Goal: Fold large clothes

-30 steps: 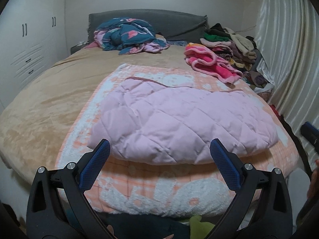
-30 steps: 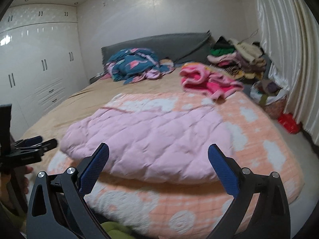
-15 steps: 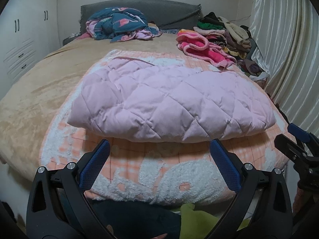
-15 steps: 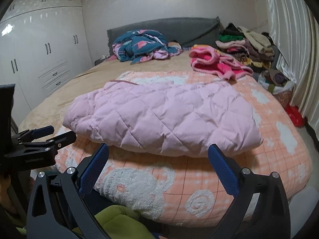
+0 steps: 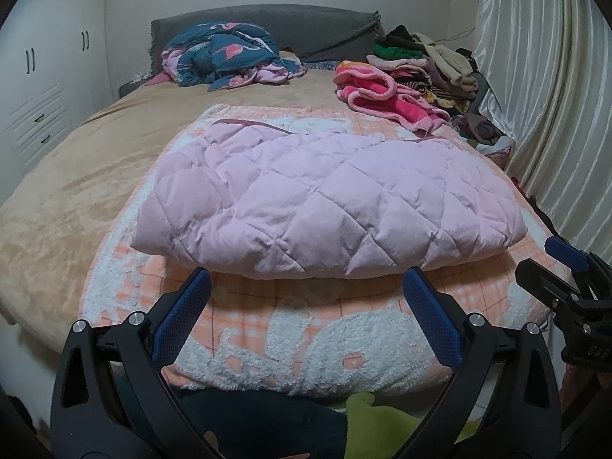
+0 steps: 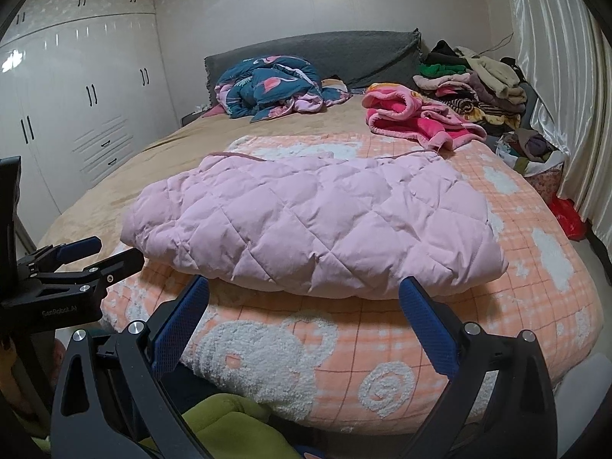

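Both tongs, left gripper (image 5: 304, 311) and right gripper (image 6: 304, 313), are held released; the puffy pink quilted jacket (image 5: 329, 199), judged soft and light, is best pinched at its near corners.

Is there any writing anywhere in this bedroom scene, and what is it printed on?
"GenRobot.AI": faint grey print on the black body of the left gripper, seen from the right wrist camera.
Partial embossed characters, perhaps "OAS", on the right gripper body in the left wrist view: cut off, not readable for sure.
The orange blanket shows only pictures, a bear and a swirl, no words.
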`<action>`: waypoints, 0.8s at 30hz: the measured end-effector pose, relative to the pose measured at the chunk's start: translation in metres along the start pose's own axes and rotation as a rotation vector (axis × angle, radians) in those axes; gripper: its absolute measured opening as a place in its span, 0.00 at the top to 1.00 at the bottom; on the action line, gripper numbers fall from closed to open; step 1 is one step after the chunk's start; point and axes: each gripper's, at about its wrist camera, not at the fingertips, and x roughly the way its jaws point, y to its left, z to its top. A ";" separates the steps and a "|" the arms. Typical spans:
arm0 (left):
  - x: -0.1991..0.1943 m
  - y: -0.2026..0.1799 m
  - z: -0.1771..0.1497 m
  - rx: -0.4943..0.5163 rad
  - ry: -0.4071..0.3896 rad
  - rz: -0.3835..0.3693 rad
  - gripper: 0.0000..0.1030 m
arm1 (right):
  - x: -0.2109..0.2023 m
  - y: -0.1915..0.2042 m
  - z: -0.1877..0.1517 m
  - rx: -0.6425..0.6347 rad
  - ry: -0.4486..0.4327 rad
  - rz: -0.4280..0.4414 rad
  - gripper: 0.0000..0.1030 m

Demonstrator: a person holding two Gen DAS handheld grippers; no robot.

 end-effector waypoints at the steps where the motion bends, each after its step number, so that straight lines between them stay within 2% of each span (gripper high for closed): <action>1: 0.000 0.000 0.000 0.000 0.001 0.000 0.09 | 0.000 0.000 0.000 0.001 -0.001 0.001 0.04; 24: -0.003 0.003 0.002 -0.013 0.000 0.008 0.09 | -0.001 0.001 0.001 -0.004 0.000 0.003 0.04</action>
